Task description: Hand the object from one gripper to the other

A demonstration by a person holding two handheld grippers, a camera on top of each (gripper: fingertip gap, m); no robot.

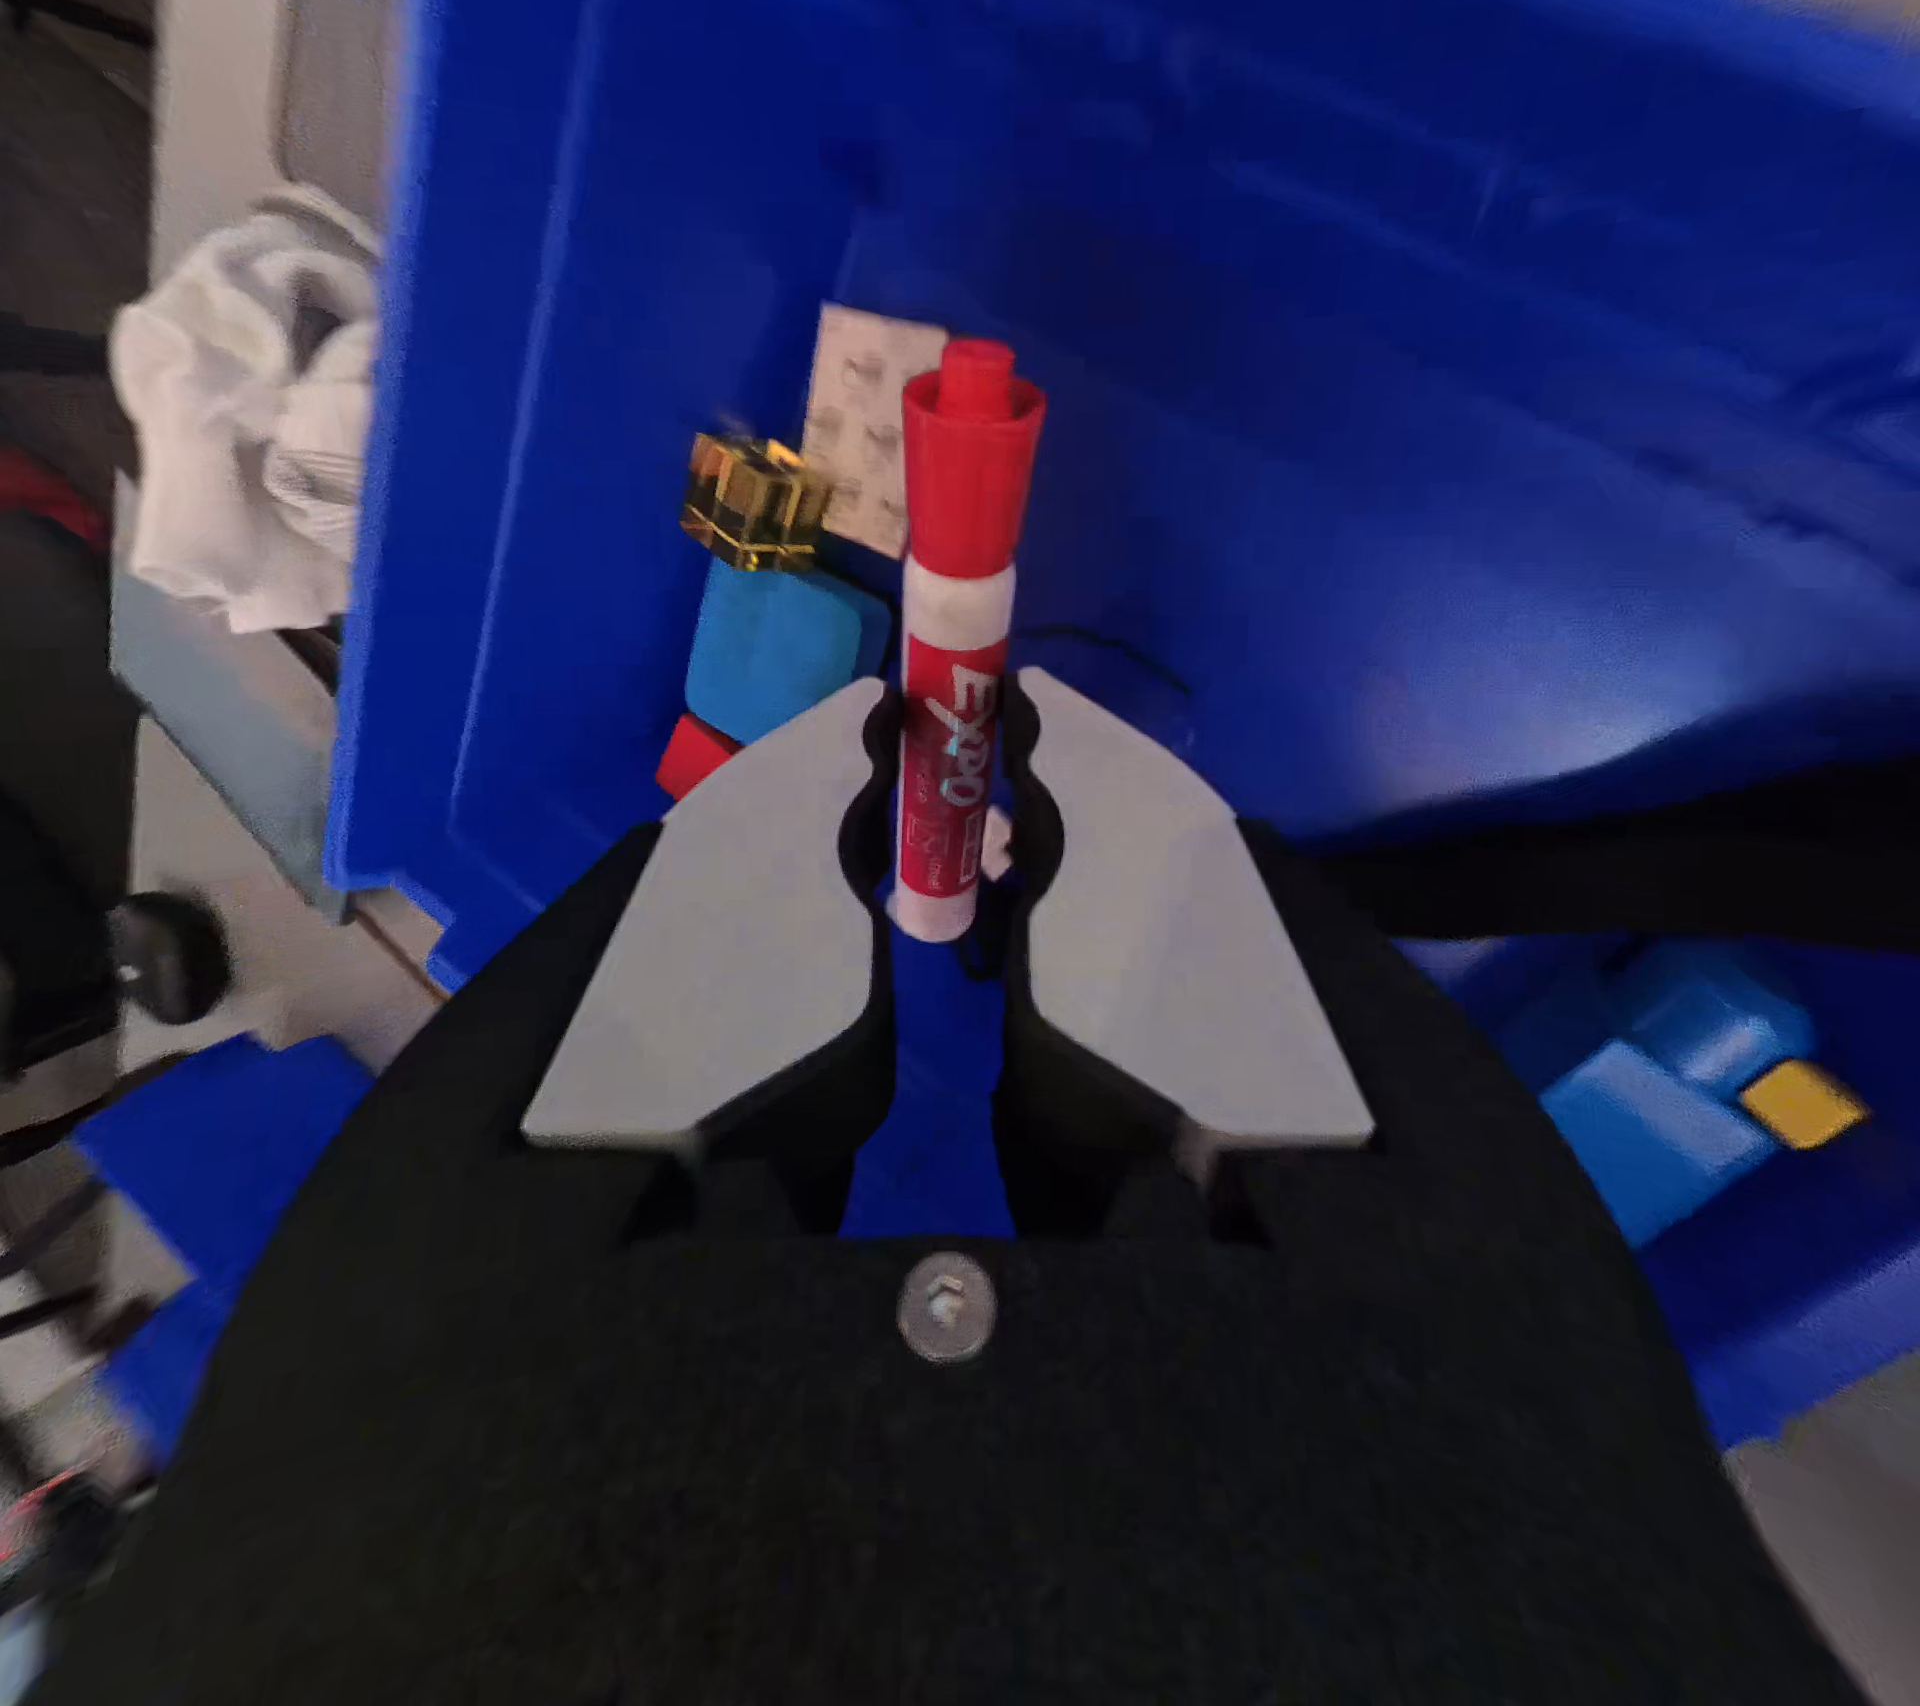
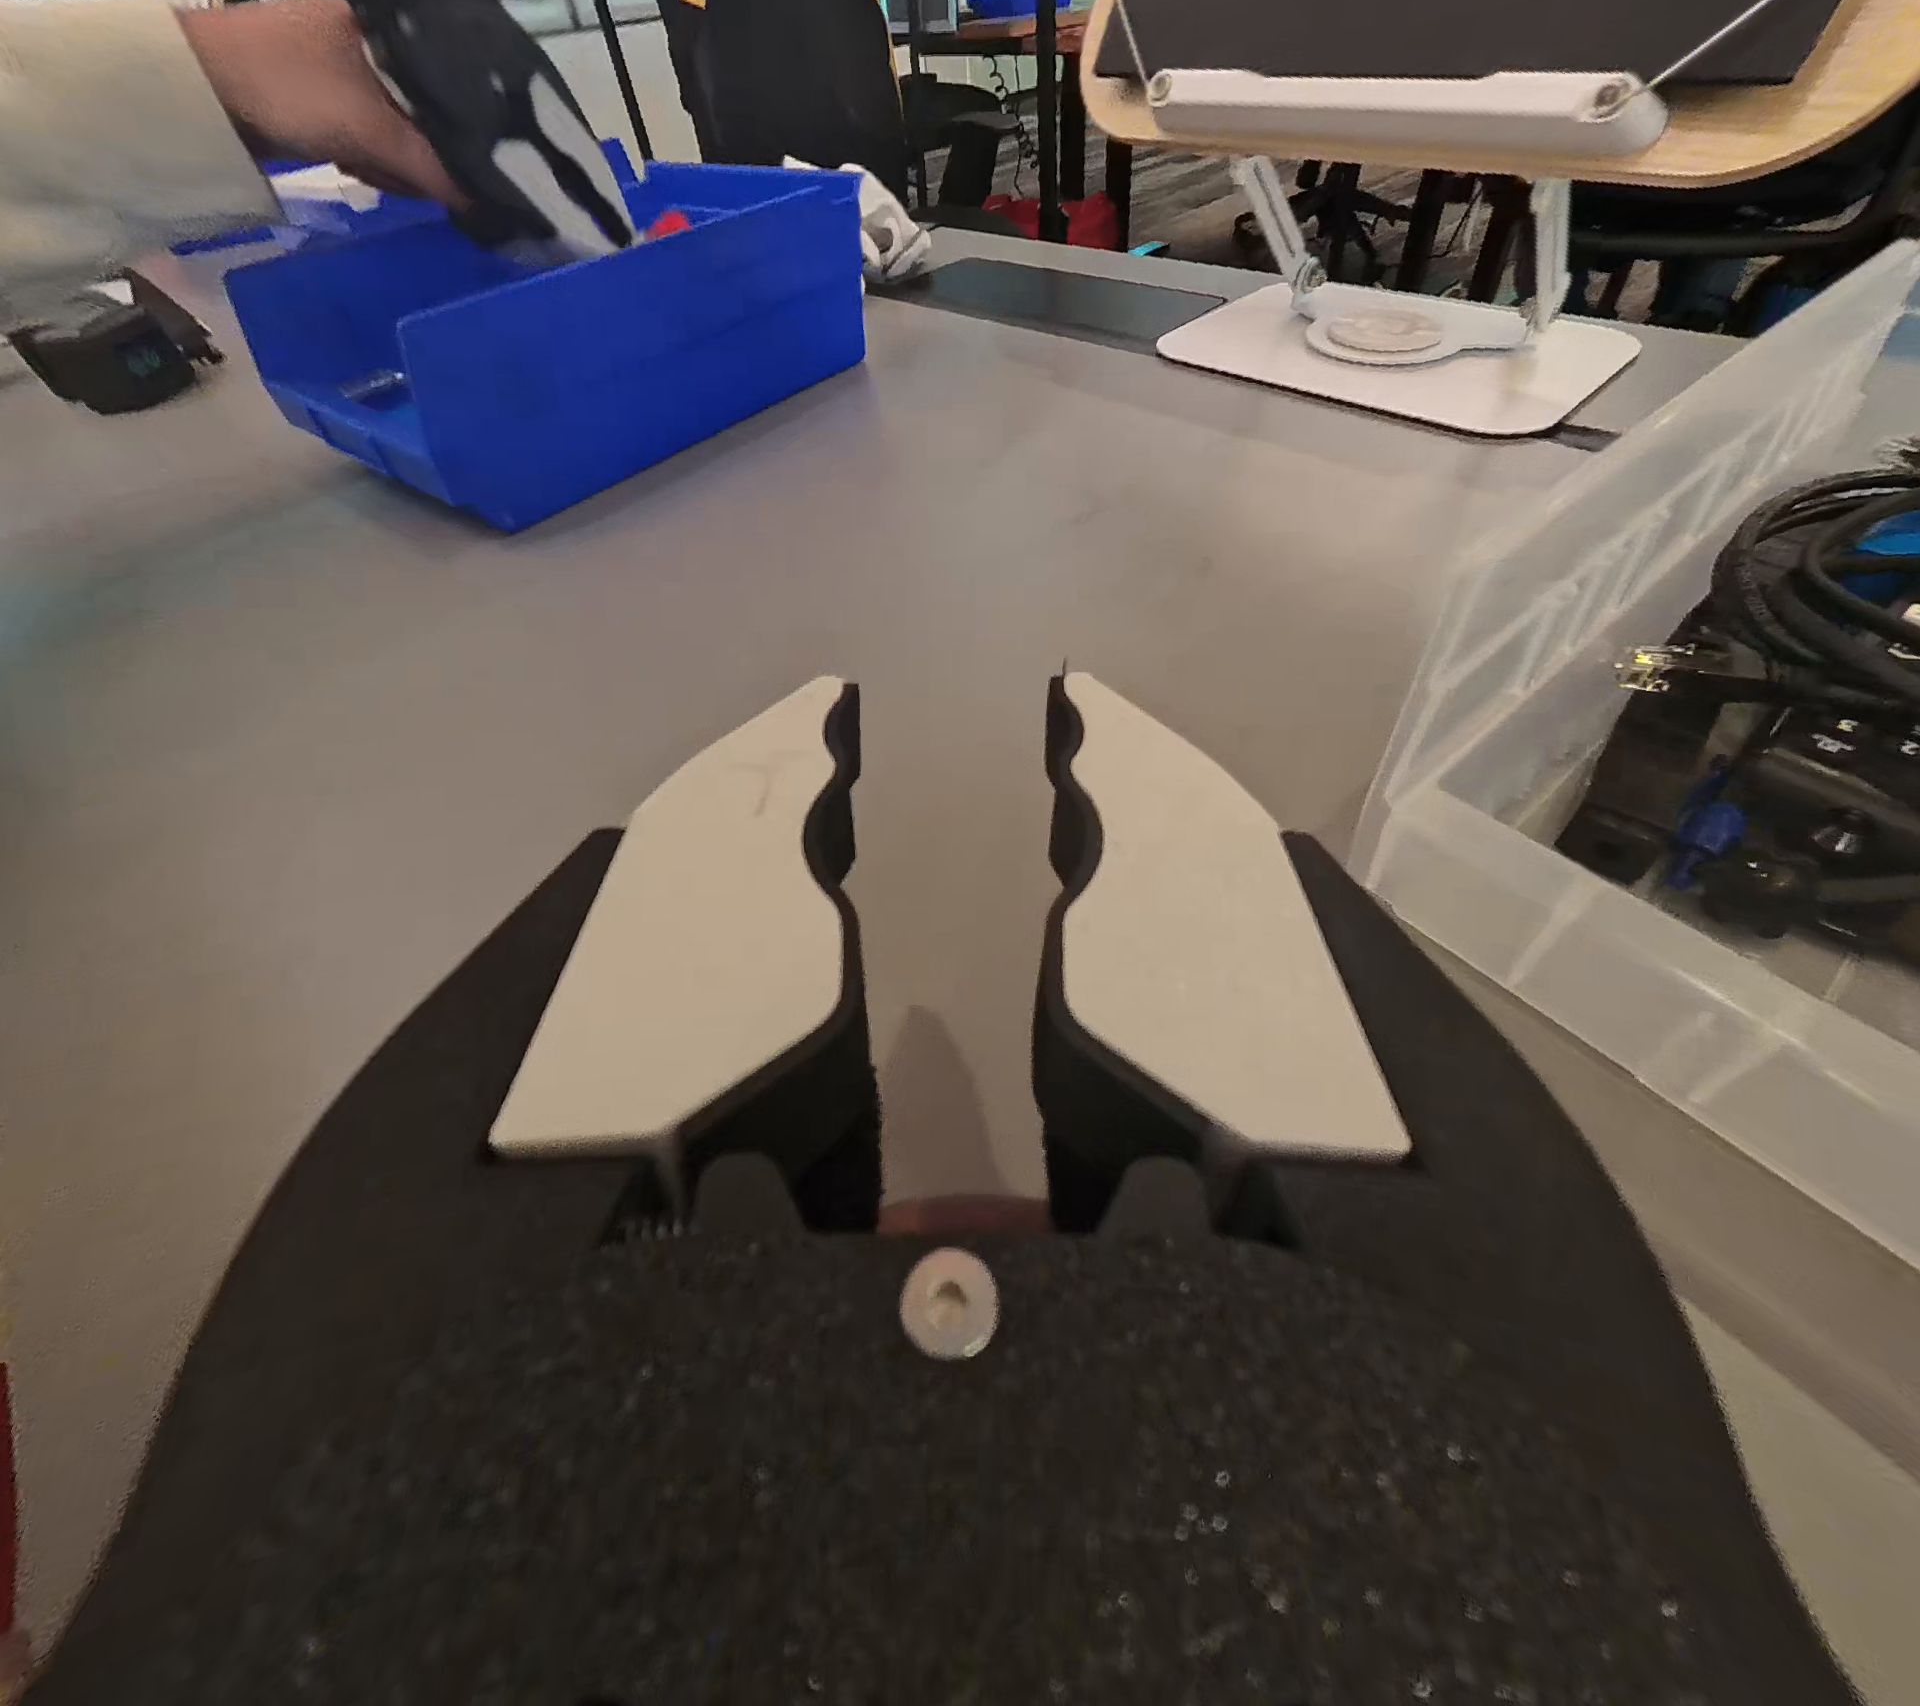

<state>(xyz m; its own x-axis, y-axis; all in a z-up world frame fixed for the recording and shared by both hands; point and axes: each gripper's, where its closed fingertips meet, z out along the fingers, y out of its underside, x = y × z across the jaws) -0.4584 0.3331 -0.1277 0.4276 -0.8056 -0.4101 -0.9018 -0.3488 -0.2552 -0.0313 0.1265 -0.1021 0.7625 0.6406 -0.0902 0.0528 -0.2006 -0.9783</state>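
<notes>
1. One red marker point(image 1: 958, 648) is clamped between the two fingers of the left gripper point(image 1: 952, 700); its barrel sits in the notched pads and its red cap end points away from the camera
2. The left gripper hangs over one blue bin point(image 1: 1299, 326), and the marker is above the bin's floor
3. Inside the bin, behind the marker, lie one gold-coloured cube point(image 1: 756, 503), one light-blue block point(image 1: 784, 648), one small red piece point(image 1: 694, 757) and one pale printed card point(image 1: 873, 430); the cube rests against the top of the light-blue block
4. Outside the bin's left wall lies one crumpled white cloth point(image 1: 249, 409)
5. The right gripper point(image 2: 952, 721) holds nothing; its two fingers stand apart with bare grey table point(image 2: 1039, 534) showing between them
6. From the right wrist view the same blue bin point(image 2: 623, 368) stands on the table well ahead and to the left of the right gripper; a person's hand point(image 2: 312, 98) holds the left gripper point(image 2: 551, 191) dipped into it
7. One clear plastic tub point(image 2: 1558, 721) with black cables point(image 2: 1818, 617) inside stands to the right of the bin, close beside the right gripper
8. One white tablet stand point(image 2: 1392, 347) stands on the table to the right of the bin, farther back
</notes>
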